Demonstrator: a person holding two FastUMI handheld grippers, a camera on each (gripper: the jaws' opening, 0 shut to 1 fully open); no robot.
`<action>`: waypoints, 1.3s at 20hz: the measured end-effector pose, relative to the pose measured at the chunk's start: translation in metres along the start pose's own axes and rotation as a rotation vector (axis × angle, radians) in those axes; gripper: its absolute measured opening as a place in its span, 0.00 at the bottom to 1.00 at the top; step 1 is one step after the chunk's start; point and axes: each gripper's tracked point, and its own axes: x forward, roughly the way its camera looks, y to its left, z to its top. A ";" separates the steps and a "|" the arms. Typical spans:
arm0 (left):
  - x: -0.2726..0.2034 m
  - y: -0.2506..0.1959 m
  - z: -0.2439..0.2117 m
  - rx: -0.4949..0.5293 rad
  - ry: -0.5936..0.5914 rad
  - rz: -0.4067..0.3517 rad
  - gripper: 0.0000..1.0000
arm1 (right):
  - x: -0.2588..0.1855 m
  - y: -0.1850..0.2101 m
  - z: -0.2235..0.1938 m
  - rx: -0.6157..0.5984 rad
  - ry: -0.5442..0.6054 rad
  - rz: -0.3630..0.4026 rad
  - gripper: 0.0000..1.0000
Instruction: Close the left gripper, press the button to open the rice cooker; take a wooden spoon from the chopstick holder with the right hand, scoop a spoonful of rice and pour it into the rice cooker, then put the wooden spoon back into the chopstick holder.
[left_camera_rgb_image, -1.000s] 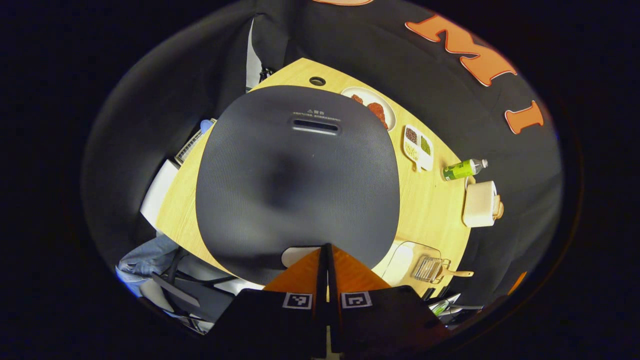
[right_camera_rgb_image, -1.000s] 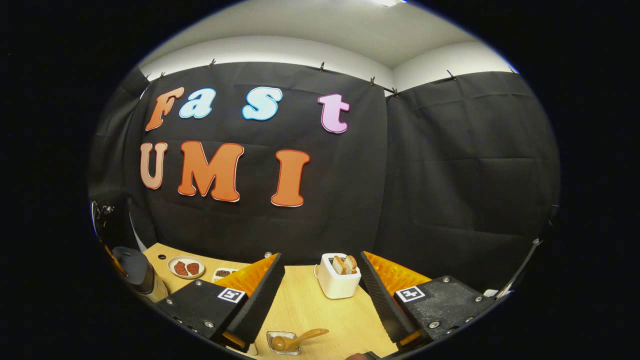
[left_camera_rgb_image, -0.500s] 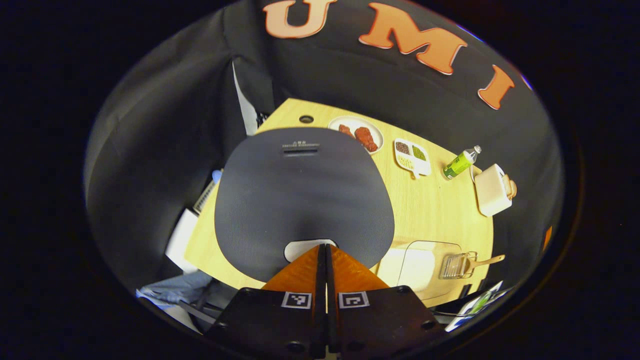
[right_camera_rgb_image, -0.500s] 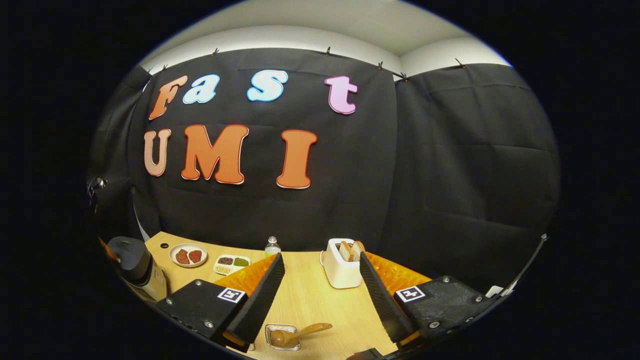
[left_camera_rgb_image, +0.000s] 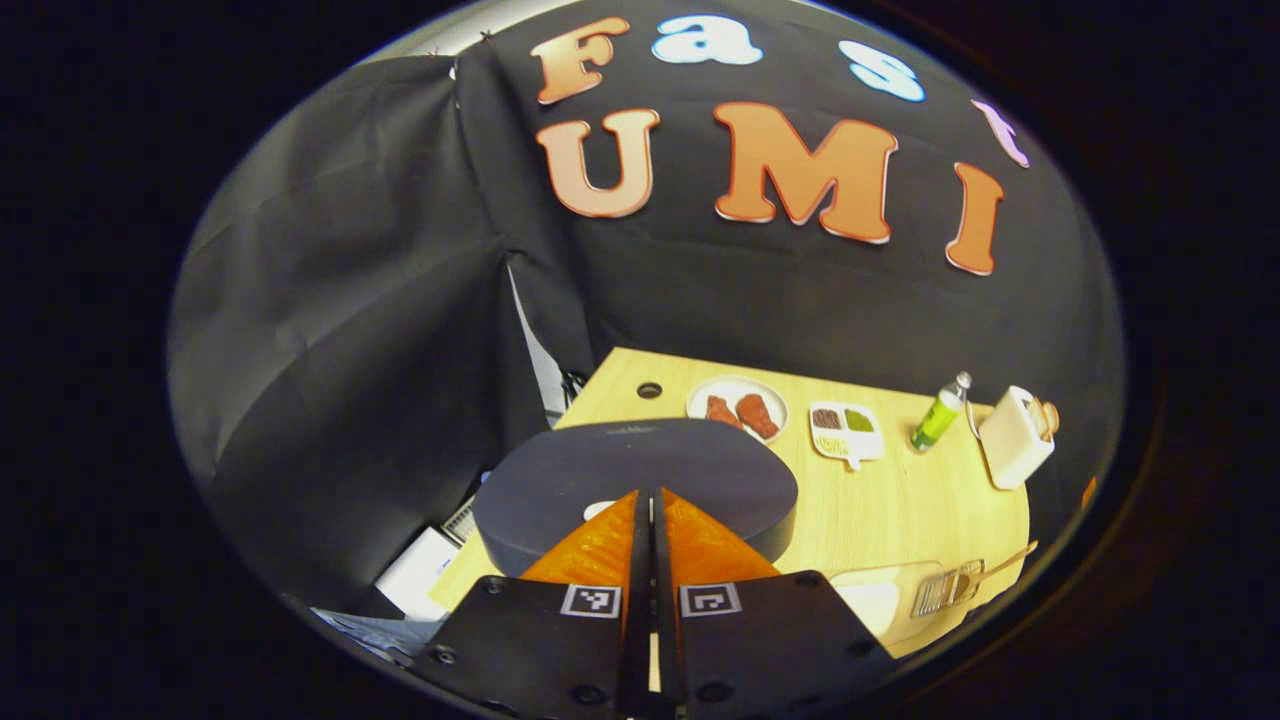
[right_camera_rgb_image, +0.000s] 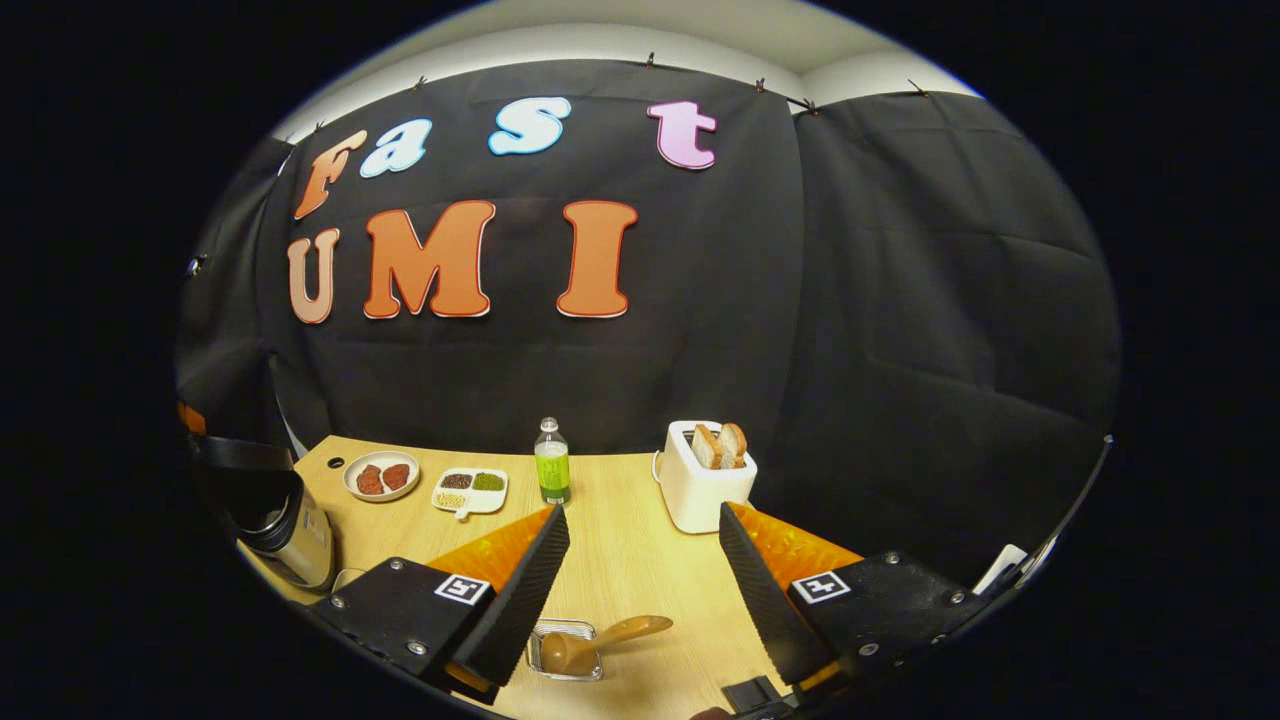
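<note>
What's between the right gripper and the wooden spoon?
Nothing: in the right gripper view, the open right gripper hangs over bare tabletop, and the wooden spoon lies just below, in its holder.

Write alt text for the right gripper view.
The right gripper hangs open above a wooden table, with a wooden spoon resting in a small holder below it. Farther back stand a toaster, a bottle and the rice cooker.
</note>
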 end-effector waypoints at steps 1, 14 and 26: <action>-0.004 0.002 0.015 0.014 -0.065 0.029 0.09 | 0.003 -0.002 -0.007 0.003 0.014 0.001 0.94; -0.088 -0.043 0.064 0.101 -0.407 0.003 0.59 | 0.034 0.002 -0.112 0.104 0.278 0.033 0.92; -0.122 -0.036 0.045 0.112 -0.431 0.062 1.00 | 0.057 0.030 -0.179 0.190 0.437 0.078 0.87</action>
